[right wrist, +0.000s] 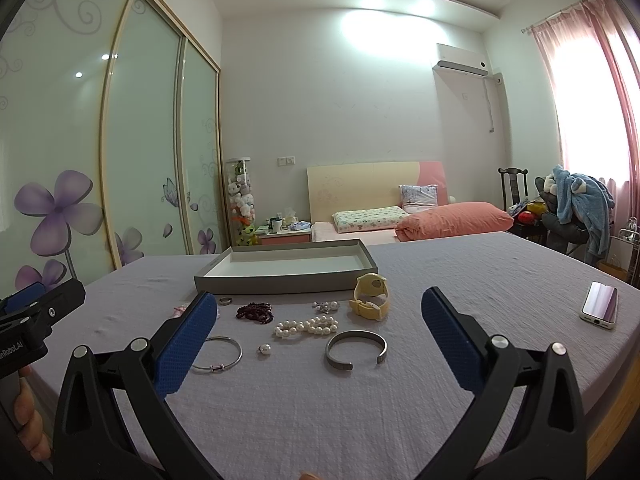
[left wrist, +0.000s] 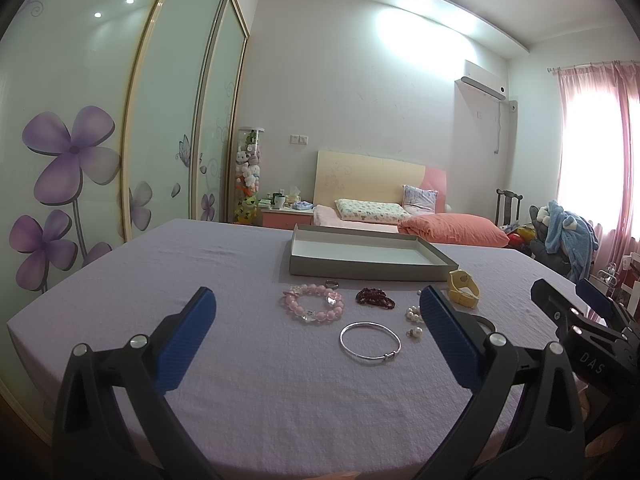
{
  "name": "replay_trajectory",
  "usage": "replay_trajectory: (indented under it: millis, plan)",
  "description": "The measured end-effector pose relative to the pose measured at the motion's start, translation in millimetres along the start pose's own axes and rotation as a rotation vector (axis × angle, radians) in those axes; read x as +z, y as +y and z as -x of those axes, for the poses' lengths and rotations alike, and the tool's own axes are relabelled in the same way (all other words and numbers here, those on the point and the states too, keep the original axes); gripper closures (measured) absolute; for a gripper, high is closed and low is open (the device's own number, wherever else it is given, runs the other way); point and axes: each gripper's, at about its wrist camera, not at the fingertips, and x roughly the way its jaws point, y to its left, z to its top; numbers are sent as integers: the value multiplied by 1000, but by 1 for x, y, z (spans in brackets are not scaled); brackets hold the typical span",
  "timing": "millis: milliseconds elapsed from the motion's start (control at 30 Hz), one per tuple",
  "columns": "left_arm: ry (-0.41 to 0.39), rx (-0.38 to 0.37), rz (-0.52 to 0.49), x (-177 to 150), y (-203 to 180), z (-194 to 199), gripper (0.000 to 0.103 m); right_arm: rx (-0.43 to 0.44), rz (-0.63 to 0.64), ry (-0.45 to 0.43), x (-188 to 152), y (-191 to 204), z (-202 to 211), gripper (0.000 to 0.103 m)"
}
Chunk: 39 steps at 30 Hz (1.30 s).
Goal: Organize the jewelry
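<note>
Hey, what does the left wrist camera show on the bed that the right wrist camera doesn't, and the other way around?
Only the left wrist view shows the whole pink bead bracelet; the right view catches just a pink sliver behind a finger.

Only the right wrist view shows the open grey cuff, the full pearl bracelet and the phone.

Both show the grey tray, silver bangle, dark red bead strand, yellow watch, a loose pearl, and open fingers.
</note>
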Motion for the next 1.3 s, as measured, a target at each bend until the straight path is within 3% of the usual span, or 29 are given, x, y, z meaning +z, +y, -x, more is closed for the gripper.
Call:
replay_trajectory:
  millis: [400, 600, 933, 1300]
  plan:
    - [0, 0, 0, 0, 0, 0, 4, 1, -5, 7, -1, 1, 0, 2]
    - [23, 2, -5, -5, -5, -5, 4, -2, -19, 52, -5, -2, -11, 2]
    - [165, -9, -14, -9, -12, -50, 4, 5, -17, 276, -9, -19, -62, 2]
    - [371, -20, 4, -14, -6, -110, 4, -109, 42, 615, -21, -28, -134, 2]
